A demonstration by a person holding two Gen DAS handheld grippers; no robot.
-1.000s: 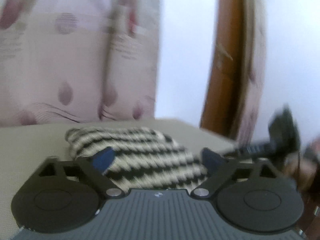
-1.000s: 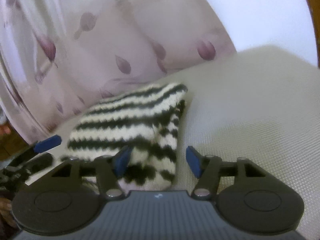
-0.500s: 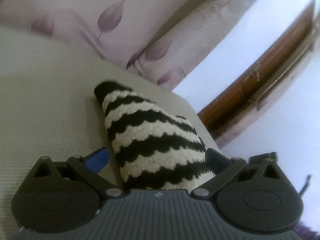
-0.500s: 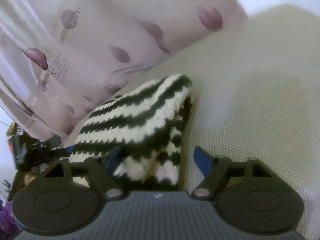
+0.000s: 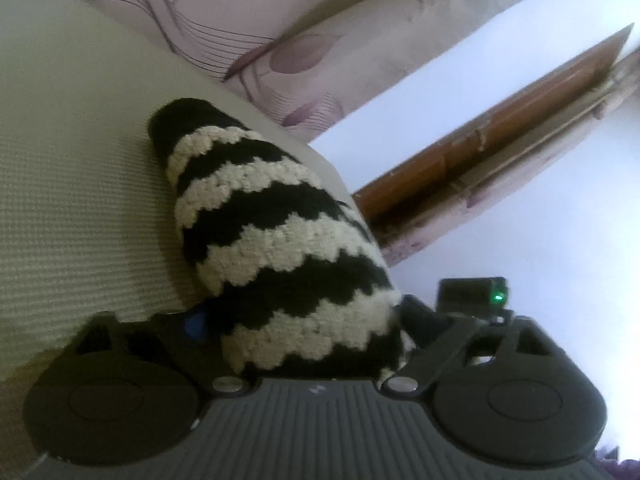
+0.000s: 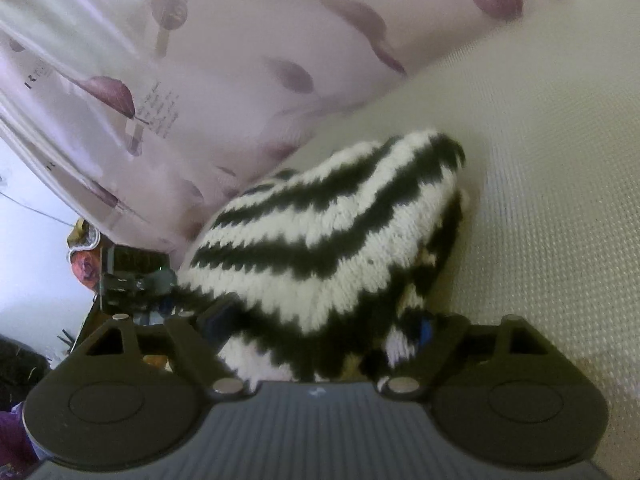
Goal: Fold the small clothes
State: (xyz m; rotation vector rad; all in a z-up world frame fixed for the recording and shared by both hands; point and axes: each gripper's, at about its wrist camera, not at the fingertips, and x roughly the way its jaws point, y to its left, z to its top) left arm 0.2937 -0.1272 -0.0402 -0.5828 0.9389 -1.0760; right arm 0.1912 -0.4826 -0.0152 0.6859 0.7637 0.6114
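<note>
**Desk:** What am I looking at?

**Operator:** A black-and-cream striped knit garment [image 5: 276, 240] bunched on the pale woven tabletop [image 5: 72, 184], near its edge by the leaf-print curtain [image 6: 192, 80]. I have my left gripper [image 5: 304, 320] and my right gripper [image 6: 324, 320] each pushed into one end of it. On both, the wool fills the gap between the fingers; they look clamped on it, though the tips are mostly buried.

**Desk:** Where could it fail?

**Operator:** My guess is the grip. The knit is thick and springy, so I may hold only an outer layer, and the under-layer seen in the right wrist view could sag loose and spoil the fold. The garment also sits close to the tabletop's edge, so a careless pull might drag it off. Loose stitches could snag on a fingertip at release.
</note>
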